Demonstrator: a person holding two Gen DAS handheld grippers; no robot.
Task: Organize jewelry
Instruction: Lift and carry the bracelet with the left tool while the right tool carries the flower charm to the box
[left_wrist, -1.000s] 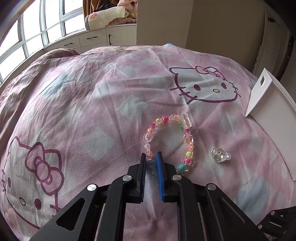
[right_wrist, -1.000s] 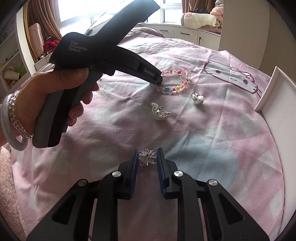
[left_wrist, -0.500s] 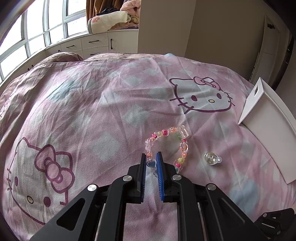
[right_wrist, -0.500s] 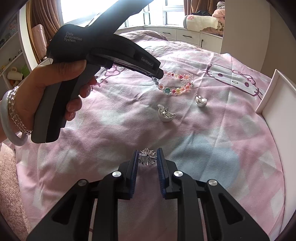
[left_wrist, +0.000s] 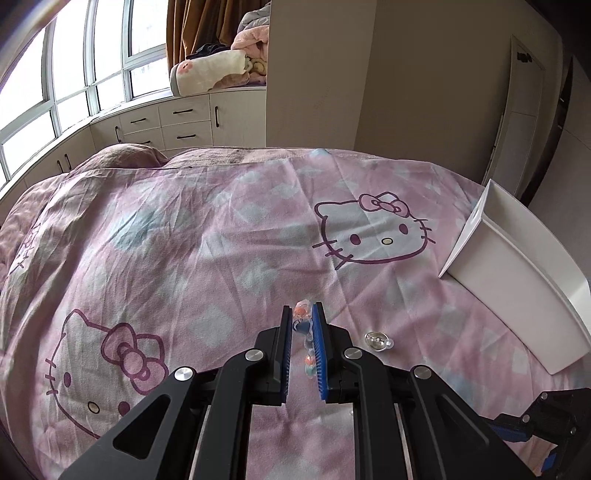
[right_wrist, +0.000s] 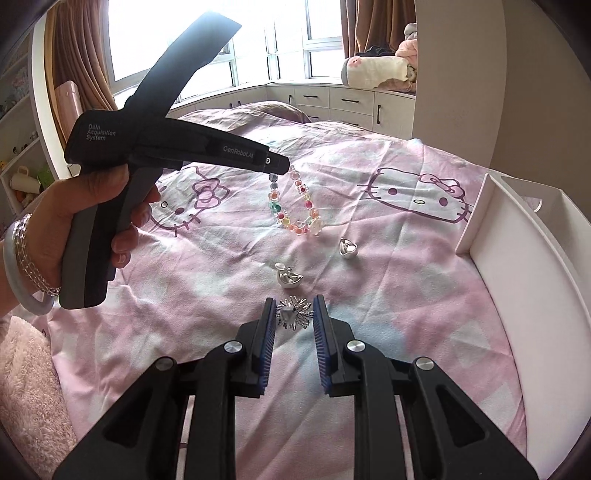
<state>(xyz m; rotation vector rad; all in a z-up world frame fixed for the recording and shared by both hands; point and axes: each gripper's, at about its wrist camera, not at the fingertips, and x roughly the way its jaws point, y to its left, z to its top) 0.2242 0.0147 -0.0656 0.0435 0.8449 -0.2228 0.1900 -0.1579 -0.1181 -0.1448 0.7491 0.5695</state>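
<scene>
My left gripper (left_wrist: 303, 321), black with blue ribbed pads, is pinched nearly closed, its two fingers almost parallel and clamped on a colourful beaded bracelet (right_wrist: 293, 206). From my right wrist camera I see my left hand (right_wrist: 85, 221) wrapped around the grey trigger handle, raised above the bed, nose tilted slightly down, wrist wearing a pale bangle and a silver chain. My right gripper (right_wrist: 294, 314), the same black tongs, sits low with its fingers parted a little, one either side of a spiky silver brooch (right_wrist: 293, 315).
</scene>
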